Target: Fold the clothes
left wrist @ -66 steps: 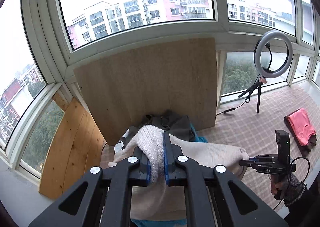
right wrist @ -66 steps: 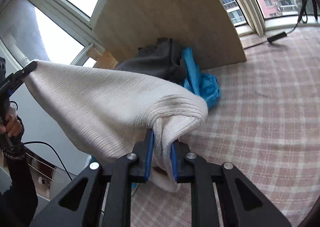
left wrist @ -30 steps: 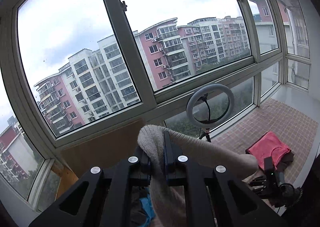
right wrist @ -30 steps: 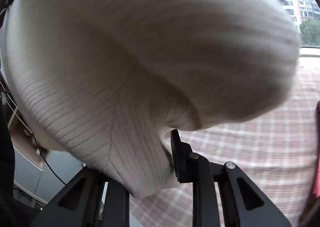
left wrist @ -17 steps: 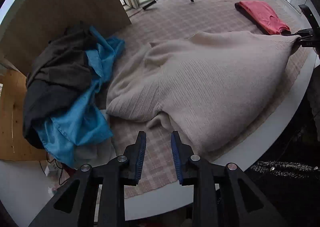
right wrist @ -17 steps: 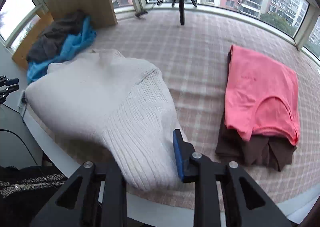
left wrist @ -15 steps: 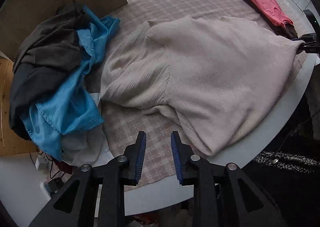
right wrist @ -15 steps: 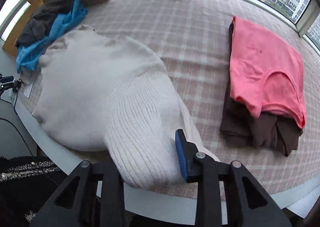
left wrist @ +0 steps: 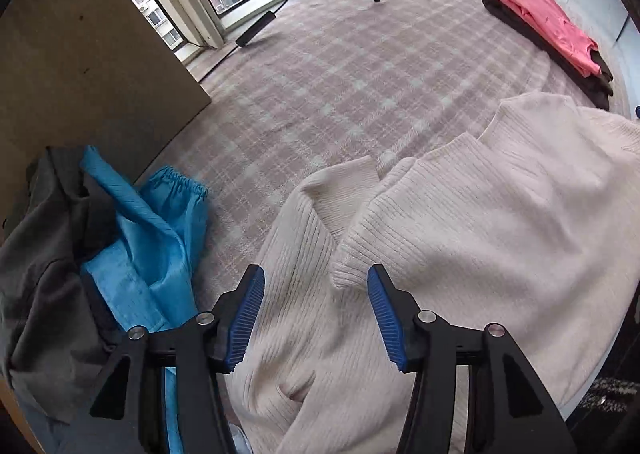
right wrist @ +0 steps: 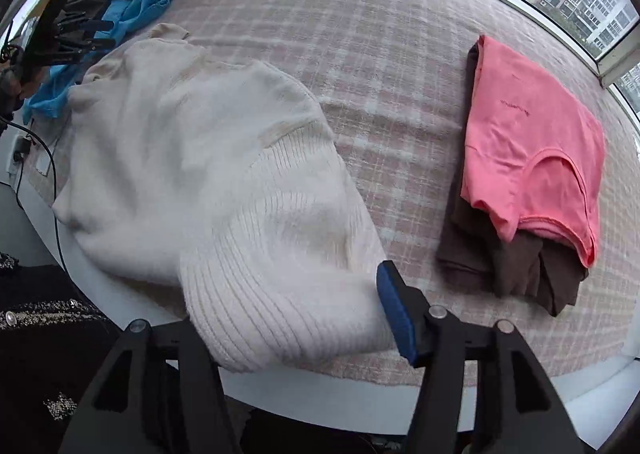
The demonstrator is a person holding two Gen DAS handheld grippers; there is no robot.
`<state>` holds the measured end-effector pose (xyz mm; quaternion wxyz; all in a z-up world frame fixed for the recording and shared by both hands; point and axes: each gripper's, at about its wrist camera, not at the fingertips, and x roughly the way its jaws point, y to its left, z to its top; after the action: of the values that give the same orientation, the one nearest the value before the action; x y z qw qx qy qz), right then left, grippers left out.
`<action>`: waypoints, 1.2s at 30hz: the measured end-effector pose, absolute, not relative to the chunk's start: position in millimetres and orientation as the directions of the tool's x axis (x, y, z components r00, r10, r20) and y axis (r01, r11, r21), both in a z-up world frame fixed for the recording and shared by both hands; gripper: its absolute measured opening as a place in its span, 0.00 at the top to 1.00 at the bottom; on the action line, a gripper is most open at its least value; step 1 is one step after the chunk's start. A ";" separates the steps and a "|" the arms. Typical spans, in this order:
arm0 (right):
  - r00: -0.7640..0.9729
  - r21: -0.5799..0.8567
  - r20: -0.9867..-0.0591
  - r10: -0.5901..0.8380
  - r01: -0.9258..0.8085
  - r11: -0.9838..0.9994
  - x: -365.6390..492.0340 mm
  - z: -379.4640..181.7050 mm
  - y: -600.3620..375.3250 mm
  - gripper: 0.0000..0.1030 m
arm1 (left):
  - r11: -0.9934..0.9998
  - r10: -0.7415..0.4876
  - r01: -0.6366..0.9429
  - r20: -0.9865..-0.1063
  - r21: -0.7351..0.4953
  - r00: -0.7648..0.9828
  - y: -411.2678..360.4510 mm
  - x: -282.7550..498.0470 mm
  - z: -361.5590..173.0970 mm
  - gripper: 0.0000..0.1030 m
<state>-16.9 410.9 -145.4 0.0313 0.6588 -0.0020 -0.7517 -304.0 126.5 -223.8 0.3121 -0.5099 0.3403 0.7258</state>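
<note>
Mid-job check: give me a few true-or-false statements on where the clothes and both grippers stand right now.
1. The cream sweater lies spread on the checked surface. True.
2. The pink top lies on a brown garment. True.
3. The left gripper is clamped on the sweater. False: its jaws are opening, pads clear of the knit.
4. The blue garment is folded on the pink top. False: it lies crumpled beside a grey garment.
</note>
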 end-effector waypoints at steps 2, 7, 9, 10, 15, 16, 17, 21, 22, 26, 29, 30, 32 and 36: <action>-0.091 0.071 -0.993 -0.074 0.032 -0.997 -3.1 -148.9 418.0 0.45 | -0.581 0.111 -0.802 -0.963 0.137 -0.245 127.6 -307.4 -235.5 0.50; -0.199 0.235 -0.950 -0.239 0.043 -0.971 -8.8 -123.5 413.3 0.45 | -0.558 0.134 -0.826 -0.973 0.084 -0.189 134.7 -301.2 -248.7 0.50; -0.277 0.272 -0.920 -0.277 0.058 -0.961 -26.5 -113.0 410.7 0.29 | -0.561 0.127 -0.824 -0.976 0.077 -0.177 135.8 -300.4 -253.3 0.60; -0.313 0.240 -0.917 -0.247 0.061 -0.969 -40.6 -114.1 410.2 0.26 | -0.569 0.128 -0.820 -0.978 0.063 -0.164 136.0 -301.1 -255.3 0.72; -0.339 0.216 -0.917 -0.212 0.027 -0.976 -121.5 -168.3 420.6 0.25 | -0.585 0.153 -0.810 -0.975 0.043 -0.162 132.1 -295.9 -250.9 0.85; -0.313 0.235 -0.922 -0.229 0.018 -0.972 -134.4 -184.4 422.4 0.25 | -0.583 0.156 -0.811 -0.974 0.045 -0.165 131.1 -293.7 -249.0 0.86; -0.295 0.248 -0.924 -0.242 0.018 -0.969 -143.0 -197.3 422.0 0.25 | -0.577 0.159 -0.815 -0.972 0.048 -0.170 130.2 -291.3 -247.0 0.86; -0.271 0.271 -0.924 -0.268 0.029 -0.962 -150.4 -225.1 416.4 0.25 | -0.574 0.148 -0.815 -0.968 0.081 -0.201 128.4 -289.1 -243.6 0.81; -0.275 0.284 -0.919 -0.282 0.034 -0.958 -150.0 -226.8 415.6 0.25 | -0.582 0.139 -0.808 -0.969 0.088 -0.206 128.4 -291.3 -245.2 0.71; -0.276 0.284 -0.917 -0.287 0.054 -0.957 -149.9 -232.0 409.2 0.26 | -0.613 0.155 -0.789 -0.974 0.037 -0.167 130.2 -299.1 -253.5 0.74; -0.285 0.281 -0.914 -0.287 0.063 -0.958 -147.6 -234.2 403.4 0.56 | -0.616 0.147 -0.785 -0.970 0.065 -0.196 131.0 -290.4 -248.4 0.90; -0.287 0.277 -0.915 -0.284 0.065 -0.959 -146.3 -234.2 401.3 0.74 | -0.617 0.143 -0.783 -0.968 0.076 -0.207 131.0 -287.3 -246.4 0.90; -0.303 0.298 -0.904 -0.302 0.061 -0.953 -141.4 -227.4 401.3 0.88 | -0.632 0.182 -0.771 -0.953 0.075 -0.241 125.1 -280.1 -224.3 0.91; -0.447 0.323 -0.835 -0.321 0.075 -0.944 -126.7 -166.8 406.5 0.89 | -0.663 0.266 -0.741 -0.895 0.100 -0.359 107.8 -269.7 -150.9 0.91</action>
<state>-126.7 406.5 -166.8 0.1176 0.5126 -0.1199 -0.8420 -269.7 107.8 -150.9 0.3213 -0.4661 0.2550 0.7839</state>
